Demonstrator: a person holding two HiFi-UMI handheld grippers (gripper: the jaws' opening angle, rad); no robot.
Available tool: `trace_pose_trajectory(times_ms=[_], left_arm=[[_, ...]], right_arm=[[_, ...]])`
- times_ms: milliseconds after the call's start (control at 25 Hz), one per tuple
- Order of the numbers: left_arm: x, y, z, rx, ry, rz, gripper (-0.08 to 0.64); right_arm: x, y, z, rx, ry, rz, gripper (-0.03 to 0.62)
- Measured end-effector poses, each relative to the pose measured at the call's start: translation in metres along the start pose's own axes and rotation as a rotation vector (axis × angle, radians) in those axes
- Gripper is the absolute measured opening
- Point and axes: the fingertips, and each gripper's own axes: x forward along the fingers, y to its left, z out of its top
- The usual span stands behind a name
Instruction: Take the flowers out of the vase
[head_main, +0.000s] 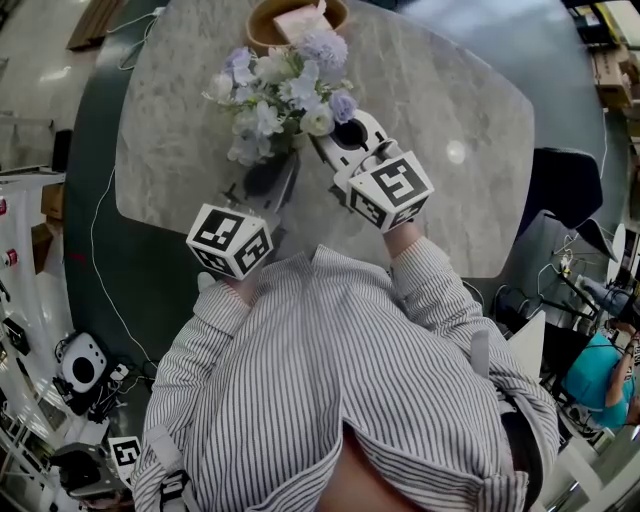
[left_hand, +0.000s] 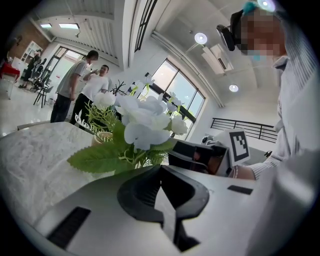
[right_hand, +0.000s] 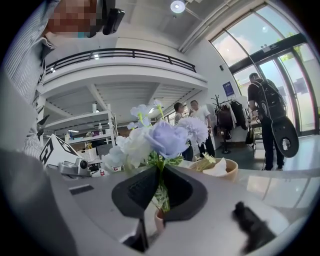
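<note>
A bunch of white and lavender flowers stands on the marble table, hiding most of its vase. In the right gripper view my right gripper pinches the green stems just above the pale pink vase rim, with the blooms above its jaws. From the right in the head view, this gripper reaches under the flowers. My left gripper comes in from the lower left, low at the bouquet's base. Its jaws stand closed around a pale thing, seemingly the vase.
A wooden bowl holding a tissue sits just behind the flowers. The table's near edge runs close under both grippers. Several people stand in the background of both gripper views, far from the table.
</note>
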Motion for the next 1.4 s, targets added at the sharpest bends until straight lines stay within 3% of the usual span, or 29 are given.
trace_pose_trajectory(times_ms=[1240,1400], left_arm=[[-0.043,-0.028,0.021,0.080,-0.075,0.005,0.012],[-0.045,-0.057,0.009,0.094,-0.088,0.011,0.012]], right_arm=[[-0.035,0.031,0.070,-0.055,-0.217,-0.039,0.035],[-0.072,0.035,0.073,-0.069,-0.252,-0.038,0.036]])
